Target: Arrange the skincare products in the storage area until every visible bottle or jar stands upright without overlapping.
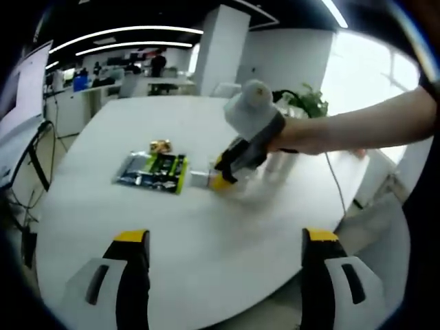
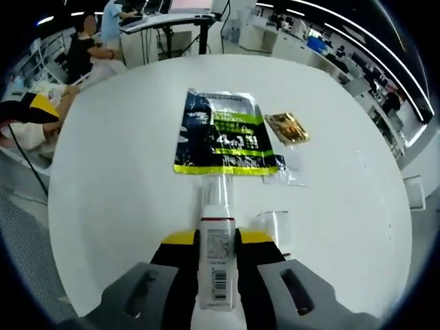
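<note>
Bottle (image 2: 216, 254), a slim, light, rigid plastic thing, is lying clamped mid-body in the right gripper (image 2: 217, 242), probably slippery, while the left gripper (image 1: 223, 240) is hovering open-jawed.

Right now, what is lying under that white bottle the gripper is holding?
Under the white bottle held by the right gripper lies bare white table. The bottle's front end nearly meets the green-and-black packet. Directly below, the bottle hides the surface.

We see round white table (image 2: 124, 172); flat dark-and-green packet (image 2: 223, 134) lying on it, small gold sachet (image 2: 287, 127) just beside, clear plastic wrapper (image 2: 275, 227) nearer table edge.
</note>
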Demonstrator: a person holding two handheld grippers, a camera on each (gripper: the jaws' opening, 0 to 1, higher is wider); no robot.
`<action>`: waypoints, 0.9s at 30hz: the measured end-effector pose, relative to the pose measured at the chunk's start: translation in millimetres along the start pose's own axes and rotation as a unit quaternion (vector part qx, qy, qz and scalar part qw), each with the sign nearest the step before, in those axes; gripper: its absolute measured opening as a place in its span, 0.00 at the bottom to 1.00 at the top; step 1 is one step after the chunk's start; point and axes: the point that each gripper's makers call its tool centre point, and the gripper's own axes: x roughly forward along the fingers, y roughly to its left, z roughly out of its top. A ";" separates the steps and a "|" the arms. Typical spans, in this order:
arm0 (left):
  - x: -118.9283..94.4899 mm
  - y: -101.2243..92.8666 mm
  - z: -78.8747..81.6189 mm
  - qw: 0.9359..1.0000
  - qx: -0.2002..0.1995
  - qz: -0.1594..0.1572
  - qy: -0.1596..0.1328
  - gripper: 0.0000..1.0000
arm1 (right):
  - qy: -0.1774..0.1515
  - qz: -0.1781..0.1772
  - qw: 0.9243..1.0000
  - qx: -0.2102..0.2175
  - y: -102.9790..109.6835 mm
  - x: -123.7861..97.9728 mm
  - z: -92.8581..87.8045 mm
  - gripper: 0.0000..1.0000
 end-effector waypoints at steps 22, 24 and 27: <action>-0.1 1.4 0.9 1.000 -0.002 0.003 -0.002 0.83 | -0.001 0.000 1.000 -0.020 7.7 0.9 -1.0 0.20; 0.6 0.7 -0.4 1.000 0.003 0.004 0.003 0.82 | -0.001 -0.001 0.999 -0.055 14.0 -3.4 -1.9 0.20; 0.3 1.0 -1.2 1.000 0.006 0.007 0.006 0.82 | -0.015 0.003 0.999 -0.048 20.9 -11.0 0.0 0.20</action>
